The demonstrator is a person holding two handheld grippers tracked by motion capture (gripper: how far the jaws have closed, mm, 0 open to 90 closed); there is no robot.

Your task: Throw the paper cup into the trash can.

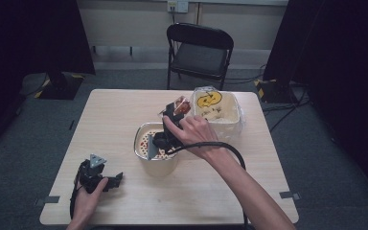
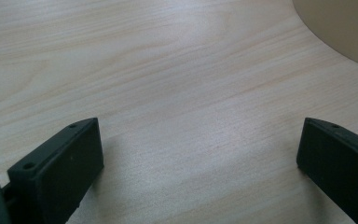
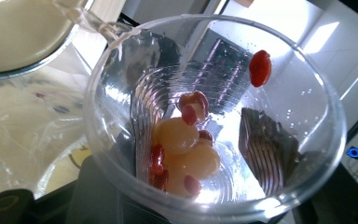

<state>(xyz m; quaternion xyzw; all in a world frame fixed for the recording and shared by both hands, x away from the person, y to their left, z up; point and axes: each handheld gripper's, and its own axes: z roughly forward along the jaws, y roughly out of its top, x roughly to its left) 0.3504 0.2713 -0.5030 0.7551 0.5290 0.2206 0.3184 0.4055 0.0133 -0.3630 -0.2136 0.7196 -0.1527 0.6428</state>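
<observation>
Cup [image 3: 214, 121] of clear thin plastic sat gripped in the right tongs [image 1: 175, 120], tipped above the metal-rimmed pot [image 1: 155, 153], with yellow and red fruit pieces [image 3: 184, 149] inside. Looked light, flimsy, slick; the wall would crush easily, so best held gently around the ribbed middle. Plastic tub [image 1: 218, 112] stood just behind. Left tongs [image 1: 100, 179] rested wide open, empty, on the surface [image 1: 124, 115].

A recording studio or lab: black curtains [image 1: 33, 36], grey carpet floor [image 1: 24, 143], a black folding chair [image 1: 200, 52], tape-marked light wooden table [image 1: 120, 110].
</observation>
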